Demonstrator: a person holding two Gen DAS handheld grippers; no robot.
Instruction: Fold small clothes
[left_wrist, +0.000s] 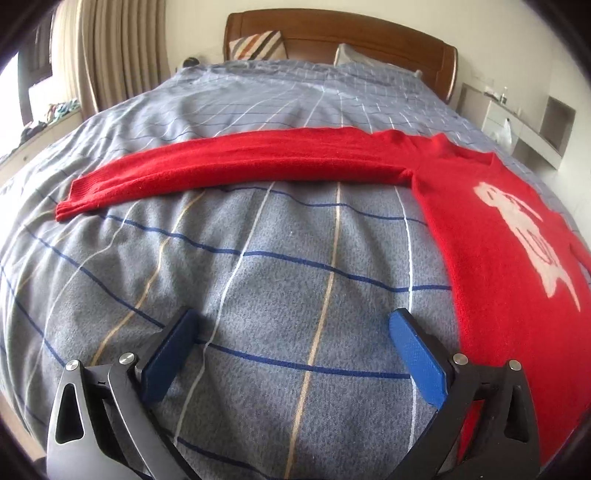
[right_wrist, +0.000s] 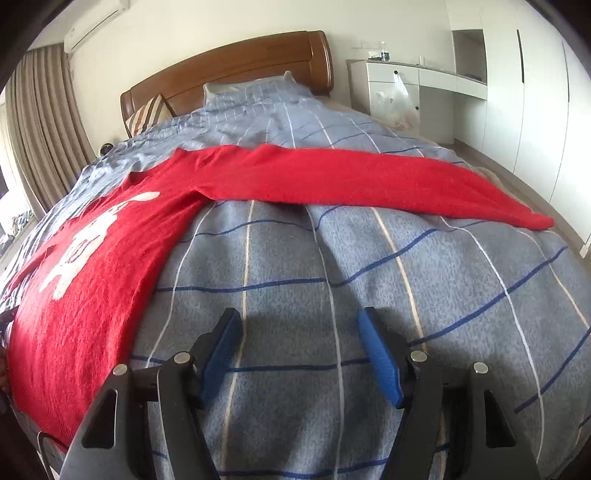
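Note:
A red knit sweater (left_wrist: 509, 236) with a white figure on its front lies flat on the bed. In the left wrist view its body is at the right and one sleeve (left_wrist: 229, 166) stretches out to the left. In the right wrist view the sweater's body (right_wrist: 85, 266) is at the left and the other sleeve (right_wrist: 369, 181) stretches right. My left gripper (left_wrist: 295, 325) is open and empty over bare blanket, left of the body's edge. My right gripper (right_wrist: 299, 325) is open and empty over bare blanket, right of the body's edge.
The bed has a grey-blue checked blanket (left_wrist: 258, 266), a wooden headboard (left_wrist: 332, 37) and pillows at the far end. Curtains (left_wrist: 103, 55) hang at the left. White drawers and a desk (right_wrist: 406, 85) and wardrobes (right_wrist: 535, 103) stand right of the bed.

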